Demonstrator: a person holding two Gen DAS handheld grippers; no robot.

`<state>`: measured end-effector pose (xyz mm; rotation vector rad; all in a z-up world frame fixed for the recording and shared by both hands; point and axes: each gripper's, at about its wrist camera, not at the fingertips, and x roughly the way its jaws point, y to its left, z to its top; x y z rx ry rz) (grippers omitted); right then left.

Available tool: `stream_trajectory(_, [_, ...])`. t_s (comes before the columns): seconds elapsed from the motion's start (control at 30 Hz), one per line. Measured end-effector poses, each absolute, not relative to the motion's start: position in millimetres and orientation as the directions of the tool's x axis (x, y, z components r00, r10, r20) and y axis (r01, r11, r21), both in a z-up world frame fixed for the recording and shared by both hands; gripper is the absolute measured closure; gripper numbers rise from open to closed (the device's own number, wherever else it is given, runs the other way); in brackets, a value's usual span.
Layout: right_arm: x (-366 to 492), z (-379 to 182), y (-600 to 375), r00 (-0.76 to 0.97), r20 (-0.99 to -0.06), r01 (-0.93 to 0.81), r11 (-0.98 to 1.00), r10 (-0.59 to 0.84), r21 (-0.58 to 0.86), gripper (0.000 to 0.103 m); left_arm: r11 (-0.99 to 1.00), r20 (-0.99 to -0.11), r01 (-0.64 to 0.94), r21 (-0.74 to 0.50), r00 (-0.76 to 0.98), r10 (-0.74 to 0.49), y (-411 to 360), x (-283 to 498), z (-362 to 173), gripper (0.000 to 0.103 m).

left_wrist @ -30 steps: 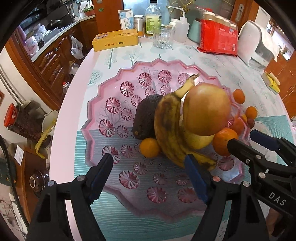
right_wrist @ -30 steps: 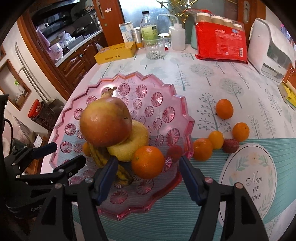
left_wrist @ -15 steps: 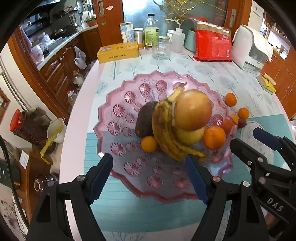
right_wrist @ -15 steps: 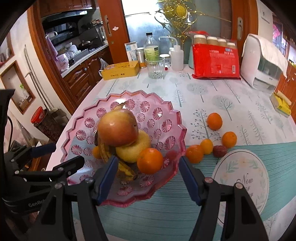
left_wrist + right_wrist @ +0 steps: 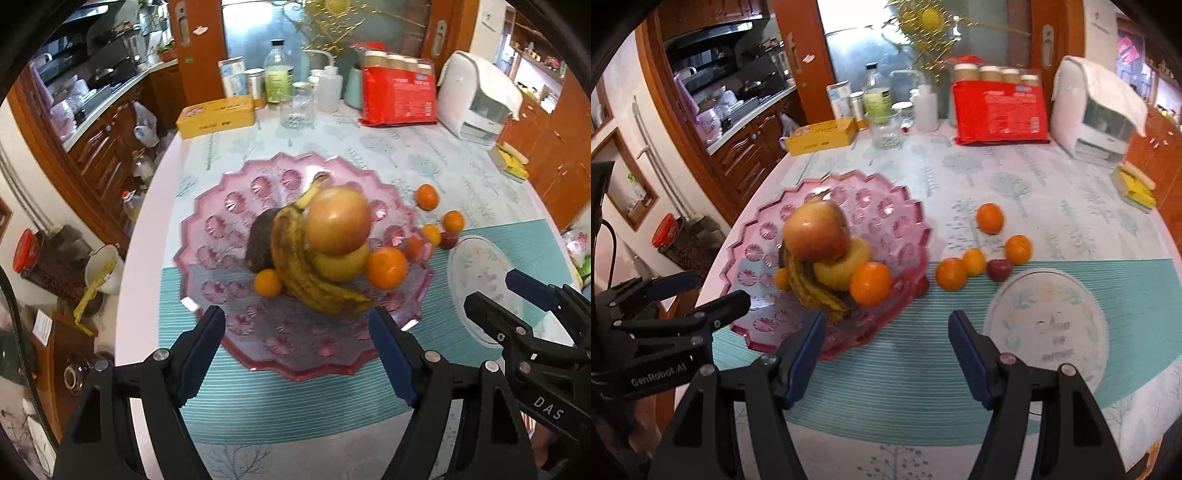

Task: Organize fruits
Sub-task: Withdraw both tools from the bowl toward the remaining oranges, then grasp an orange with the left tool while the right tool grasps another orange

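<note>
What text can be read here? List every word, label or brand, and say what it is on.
"DAS": on the right gripper, seen from the left wrist.
"GenRobot.AI": on the left gripper, seen from the right wrist.
Round mat: dark lettering, too blurred to read.
Red pack: print too small to read.
Yellow box: print too small to read.
Bottle: label unreadable.

Hovered side by side, both tilted downward. Left gripper (image 5: 297, 354) spread wide with blue-padded fingers (image 5: 201, 347) apart, nothing between them. Right gripper (image 5: 886, 354) likewise gaped wide, blue pads (image 5: 969, 360) apart, holding nothing.
</note>
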<state>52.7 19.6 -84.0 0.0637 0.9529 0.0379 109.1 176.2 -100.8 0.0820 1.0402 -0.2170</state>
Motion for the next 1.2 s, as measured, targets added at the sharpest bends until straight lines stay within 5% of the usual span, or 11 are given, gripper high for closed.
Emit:
stream_trajectory(0.33, [36,-62,-29,0.6,-0.797,0.119,0.993,-0.071,0.001,0.034,0.943,-0.846,0.331,-0.044,0.49,-0.212,125,117,-80,0.024])
stream_trajectory(0.77, [98,-52,-125,0.586,-0.808,0.086,0.996,-0.055,-0.005,0.034,0.905,-0.841,0.425,0.003,0.491,-0.227,19,203,-54,0.024])
stream_trajectory(1.2, [194,-137,-171,0.465,-0.879,0.003,0.993,0.104,0.119,0.034,0.875,-0.943,0.483,0.044,0.309,-0.122,-81,318,-147,0.025])
